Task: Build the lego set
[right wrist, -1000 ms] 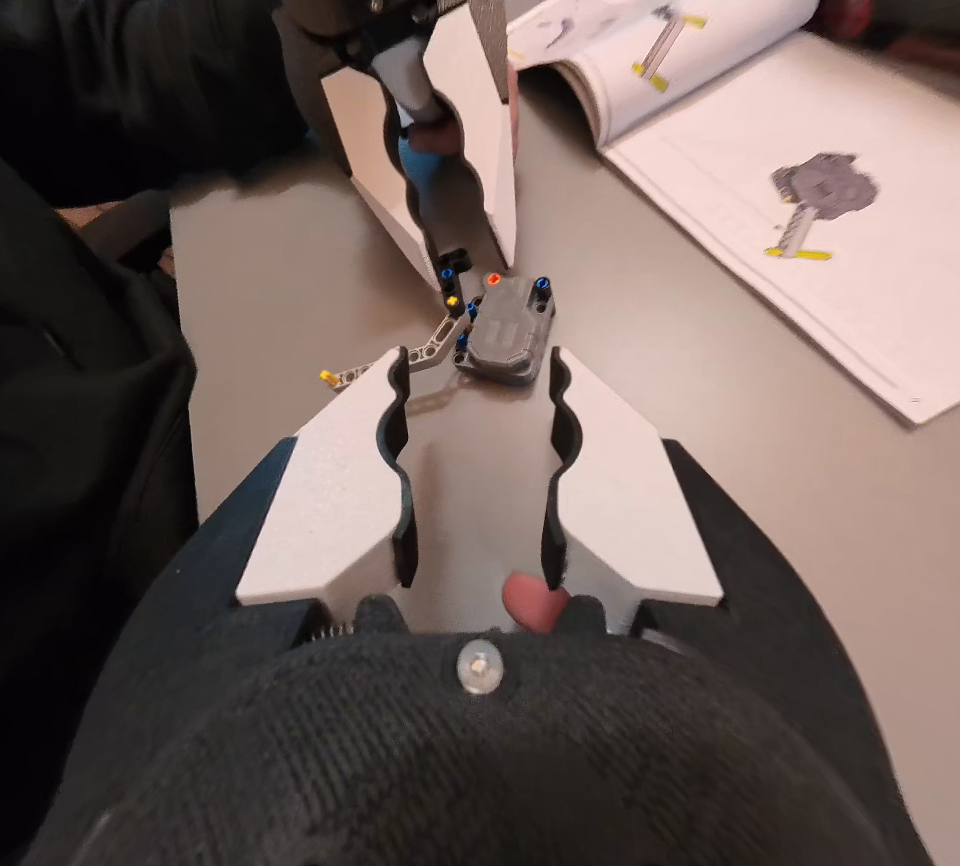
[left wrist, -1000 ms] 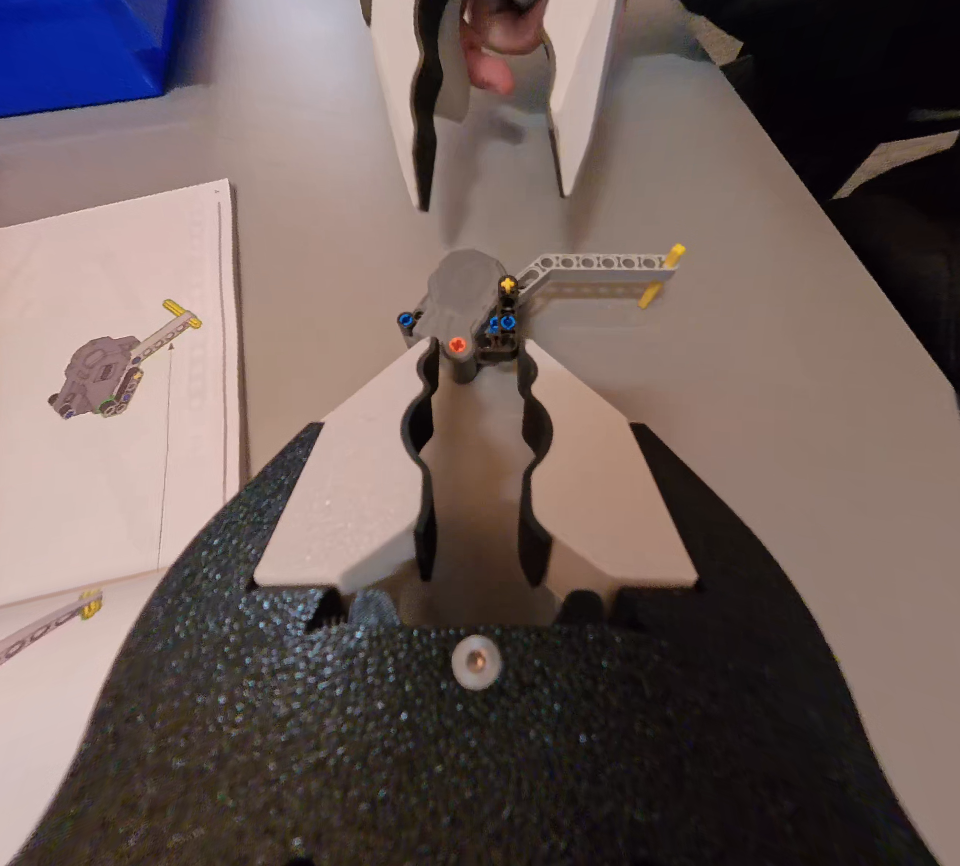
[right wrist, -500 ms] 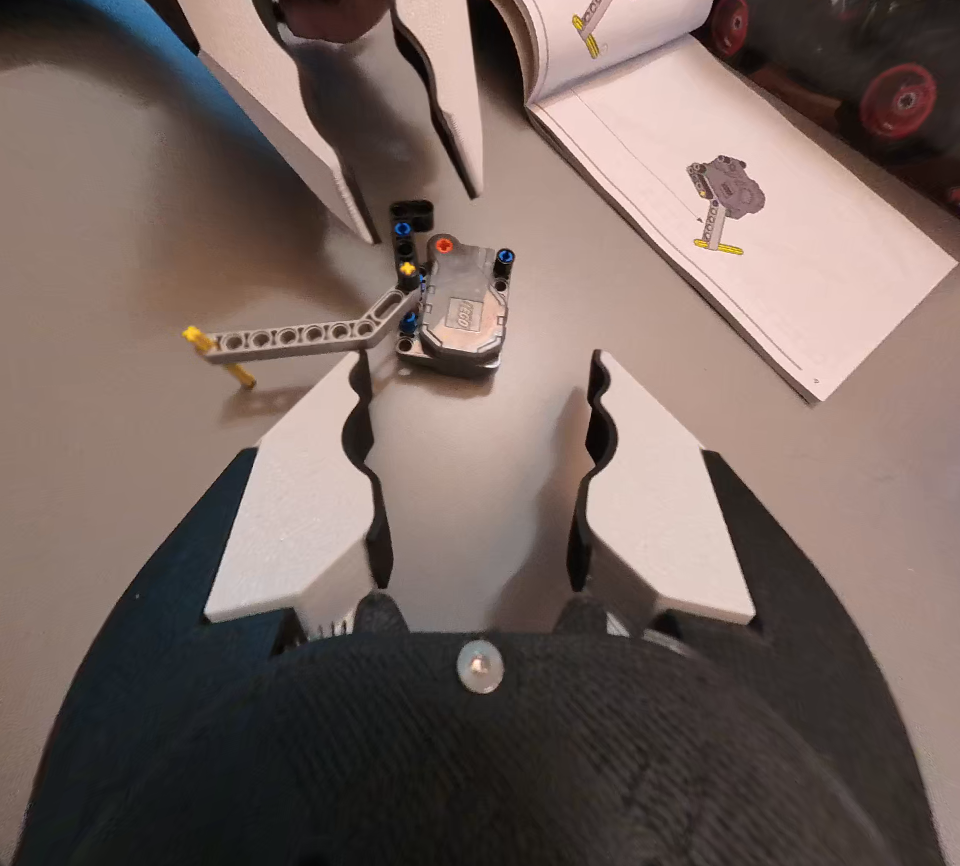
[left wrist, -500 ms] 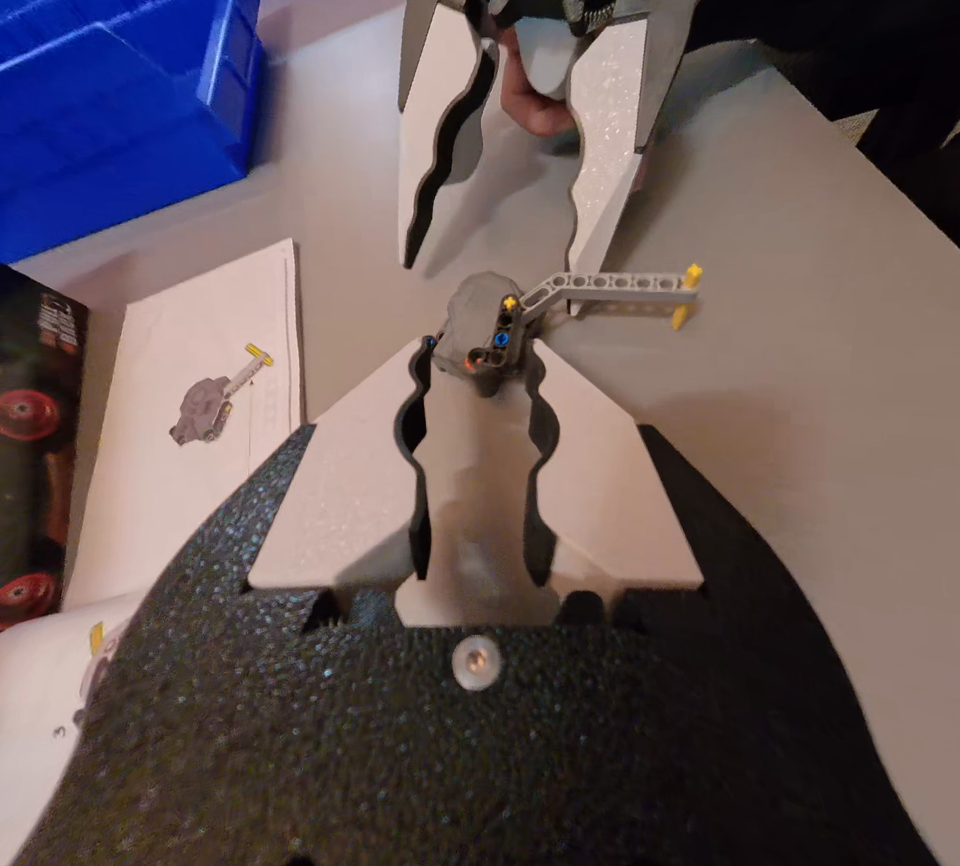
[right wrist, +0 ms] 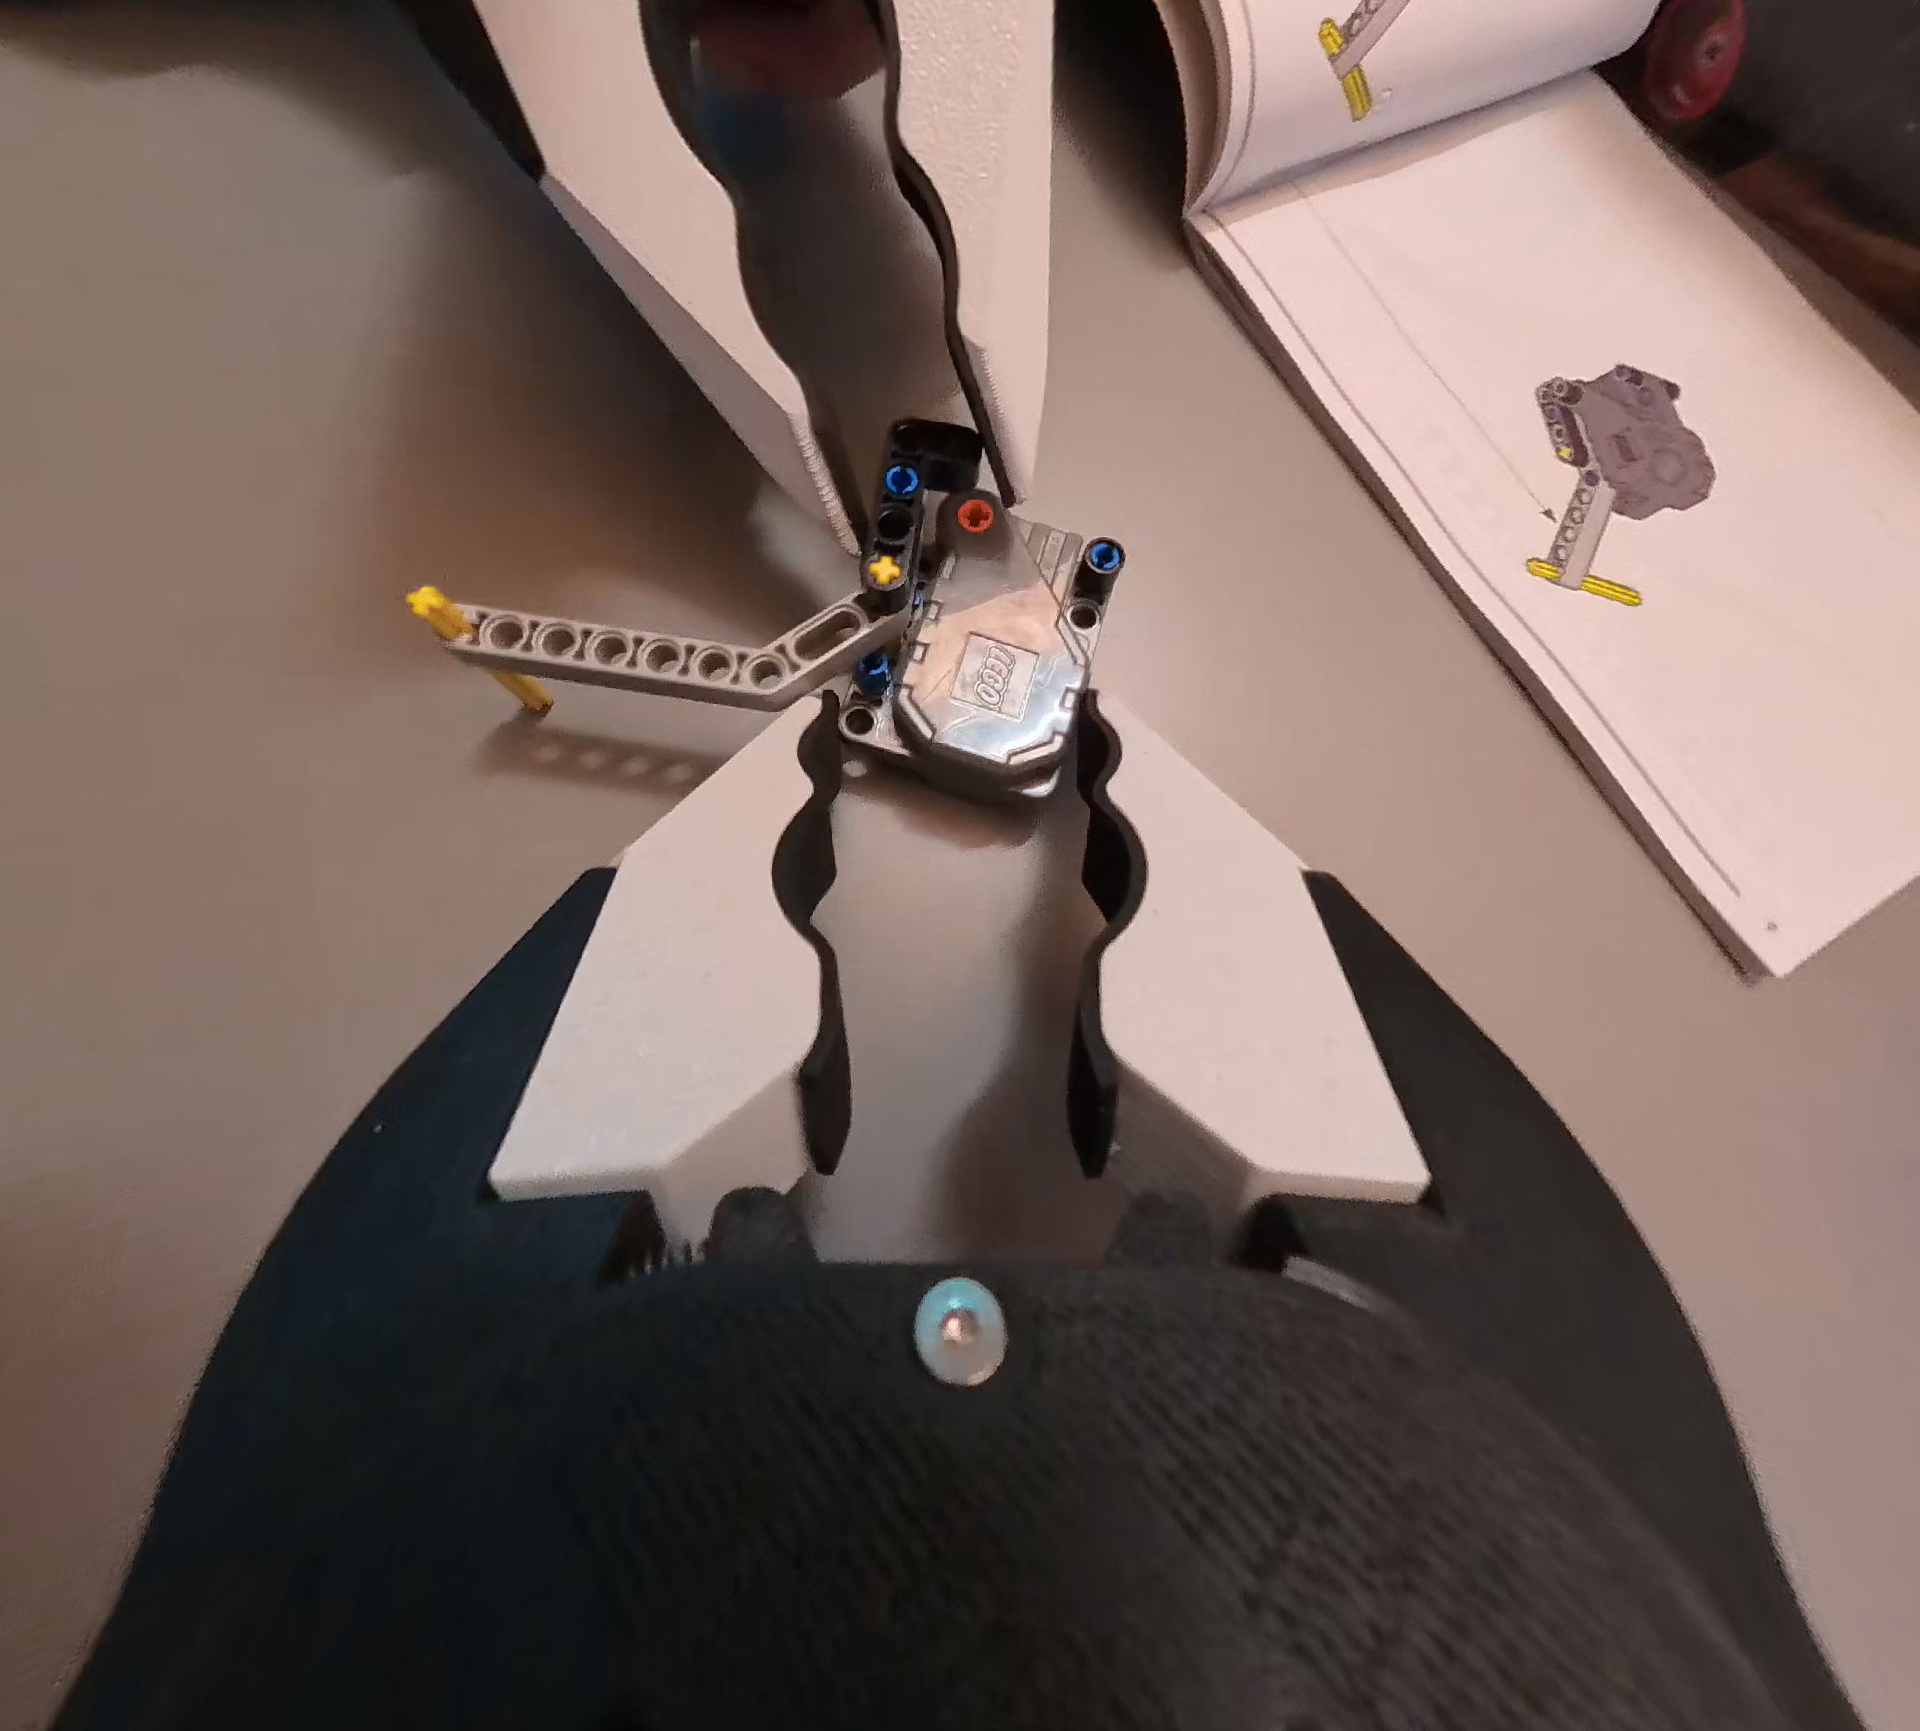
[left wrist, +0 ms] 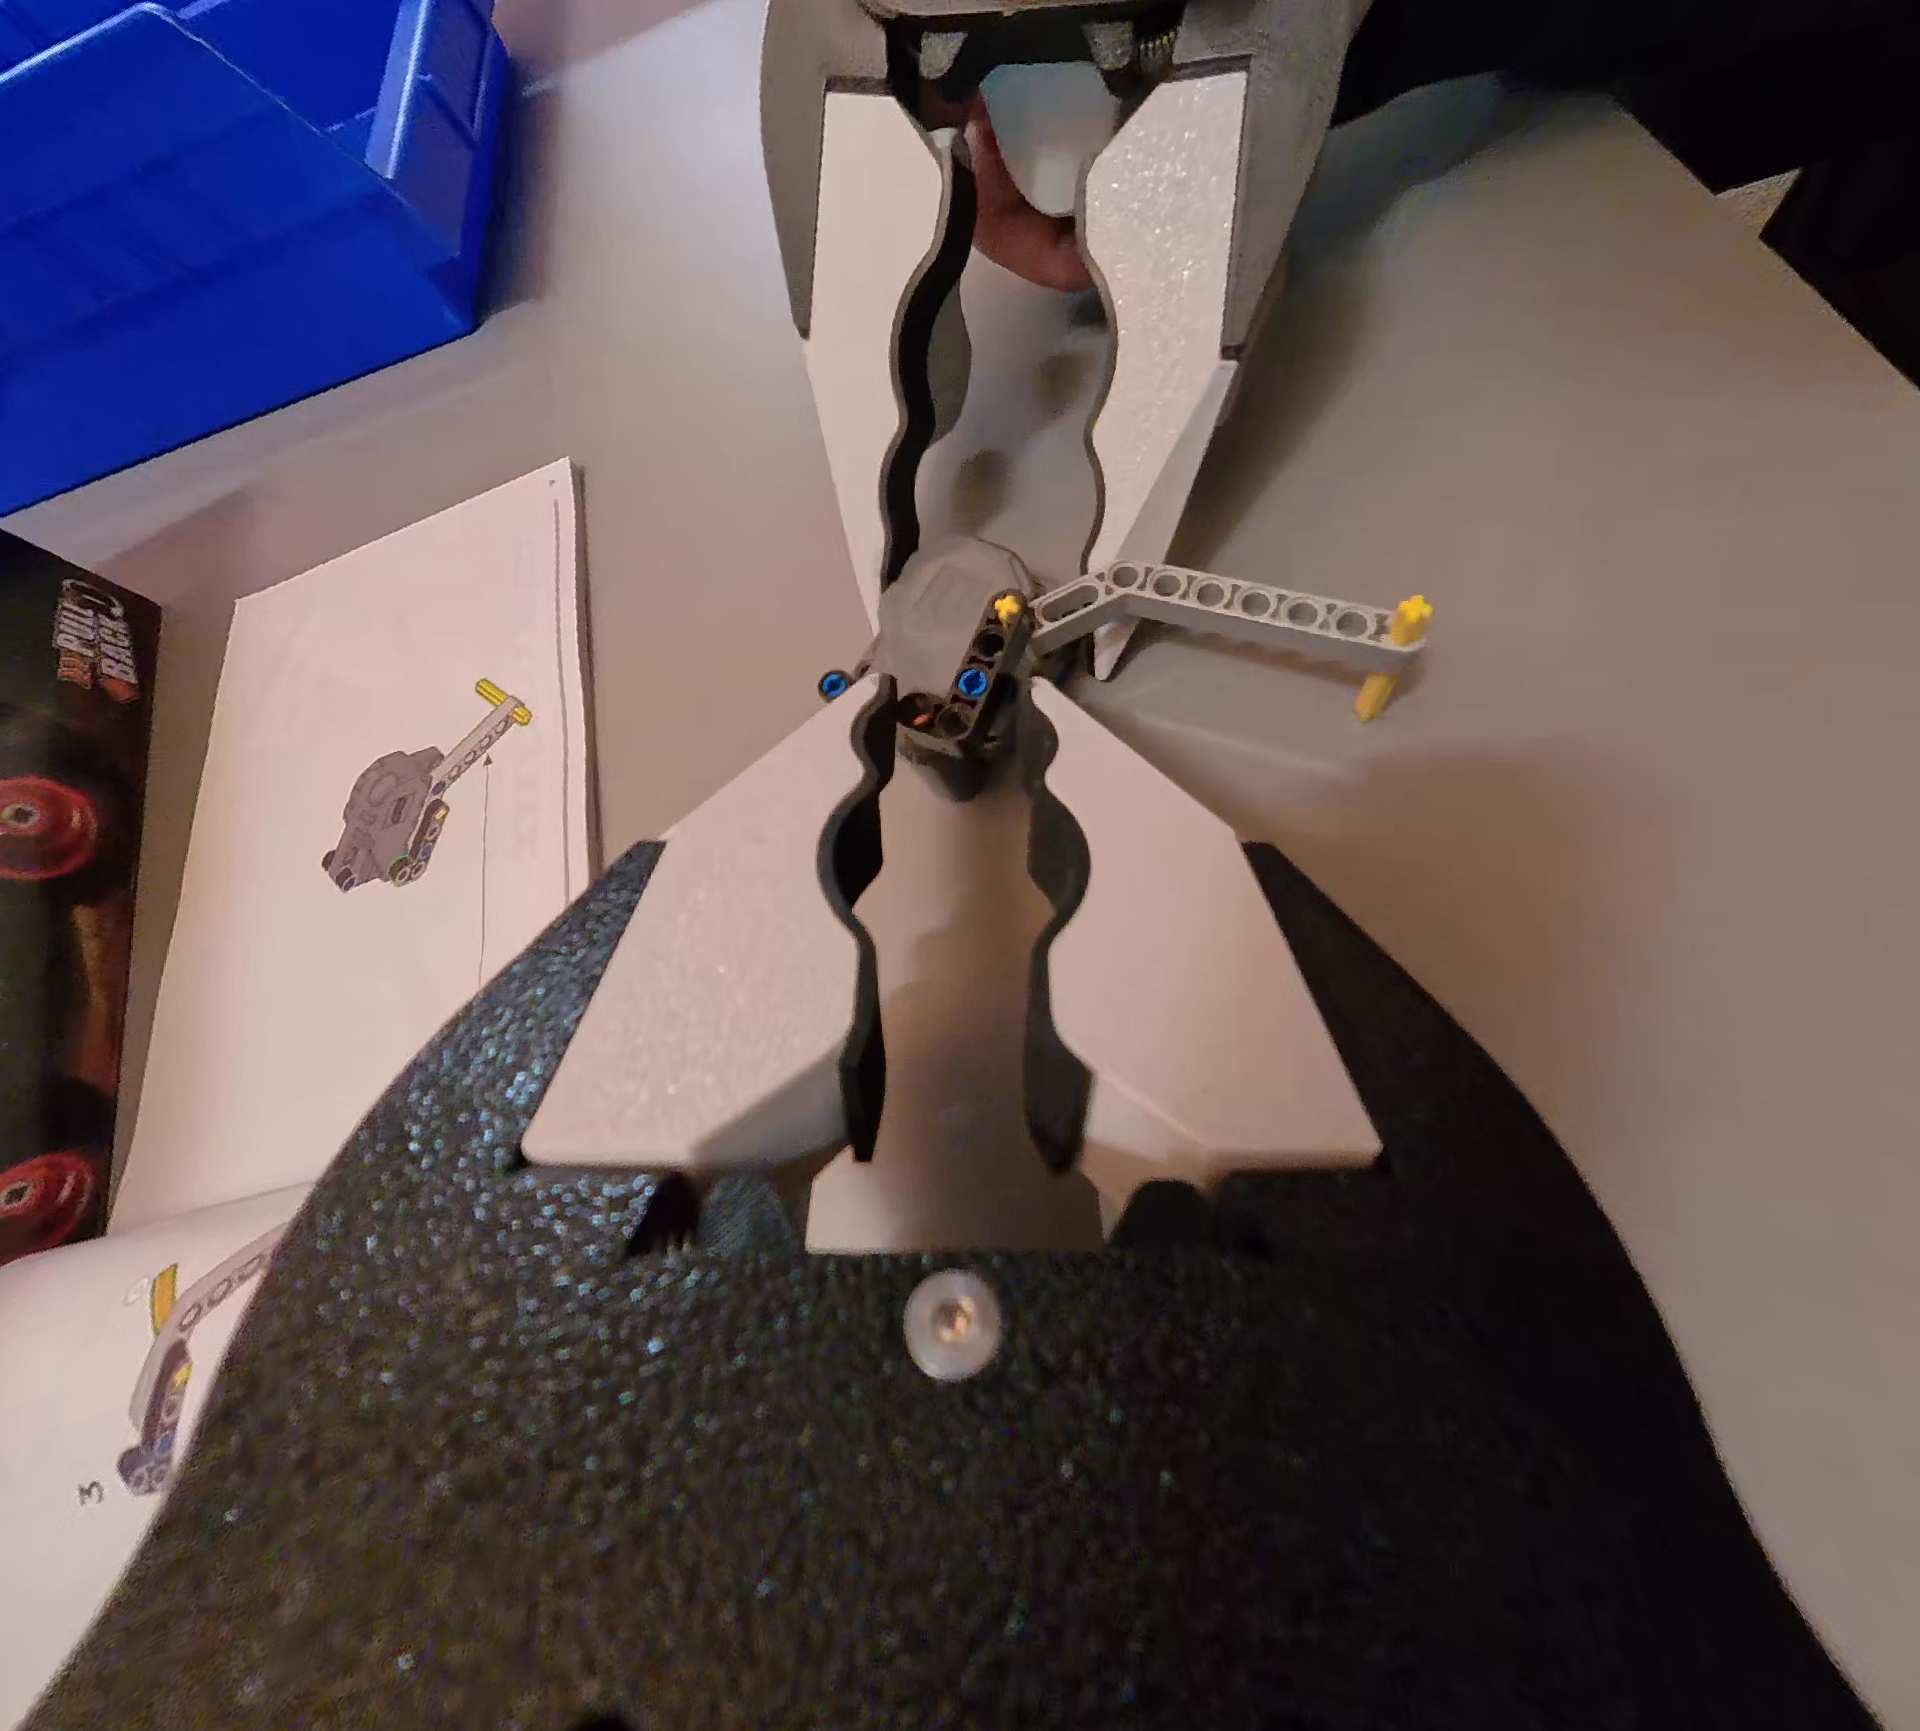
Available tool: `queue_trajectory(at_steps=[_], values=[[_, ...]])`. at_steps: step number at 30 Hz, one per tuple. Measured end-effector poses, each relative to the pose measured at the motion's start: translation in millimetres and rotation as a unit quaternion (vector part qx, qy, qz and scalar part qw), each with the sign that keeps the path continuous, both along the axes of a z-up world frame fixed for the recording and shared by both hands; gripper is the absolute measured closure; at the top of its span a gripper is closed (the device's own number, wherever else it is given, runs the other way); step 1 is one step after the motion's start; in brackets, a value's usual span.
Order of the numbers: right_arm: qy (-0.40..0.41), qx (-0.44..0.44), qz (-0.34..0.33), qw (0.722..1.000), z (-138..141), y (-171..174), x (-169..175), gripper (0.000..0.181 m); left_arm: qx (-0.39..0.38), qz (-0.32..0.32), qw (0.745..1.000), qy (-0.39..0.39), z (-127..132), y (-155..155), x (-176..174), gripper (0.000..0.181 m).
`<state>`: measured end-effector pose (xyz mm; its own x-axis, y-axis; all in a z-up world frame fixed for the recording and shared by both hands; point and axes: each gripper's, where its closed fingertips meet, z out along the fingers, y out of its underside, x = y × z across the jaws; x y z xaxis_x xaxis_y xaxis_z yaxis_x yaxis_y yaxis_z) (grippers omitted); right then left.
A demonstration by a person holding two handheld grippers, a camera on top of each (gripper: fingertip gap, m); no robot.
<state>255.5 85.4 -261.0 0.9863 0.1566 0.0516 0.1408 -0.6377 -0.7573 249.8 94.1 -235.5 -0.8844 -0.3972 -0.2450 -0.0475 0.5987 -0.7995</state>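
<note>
The lego assembly is a grey motor block with a black pin beam on one side and a long grey bent beam ending in a yellow axle. My right gripper is shut on the motor block's near end. My left gripper faces it and is shut on the black beam end of the assembly. In the left wrist view the right gripper comes from above and the bent beam sticks out to the right. The yellow axle touches the grey table.
An open instruction booklet lies left of the left gripper; it also shows in the right wrist view. Blue bins stand at the back left. A dark box with red wheels pictured lies beside the booklet. The table edge runs at the far right. My left and right fingertips are right by each other.
My right gripper has moved in and closed from wide open onto the motor block. My left gripper has stayed at the black beam end and narrowed slightly. The assembly has tilted.
</note>
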Motion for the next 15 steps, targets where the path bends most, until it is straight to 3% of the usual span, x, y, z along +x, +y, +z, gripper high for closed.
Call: queue_trajectory(at_steps=[5, 8, 11, 15], values=[[0.015, -0.005, 0.048, 0.999, -0.8, -0.1, -1.4, 0.138, 0.013, 0.005, 1.0, -0.01, 1.7, 5.7, 1.8, 0.152], [0.02, -0.008, 0.052, 0.998, -1.3, -0.1, -1.5, 0.138, 0.016, 0.005, 0.999, -0.028, 15.3, 11.4, 0.8, 0.148], [0.006, -0.002, 0.038, 0.999, -0.6, 1.1, 2.6, 0.13, 0.007, 0.001, 0.999, -0.047, 27.9, 8.7, 1.2, 0.156], [-0.008, 0.003, 0.032, 0.999, 0.0, 1.8, 4.6, 0.125, 0.027, -0.009, 0.999, -0.039, 19.8, -0.6, 0.7, 0.161]])
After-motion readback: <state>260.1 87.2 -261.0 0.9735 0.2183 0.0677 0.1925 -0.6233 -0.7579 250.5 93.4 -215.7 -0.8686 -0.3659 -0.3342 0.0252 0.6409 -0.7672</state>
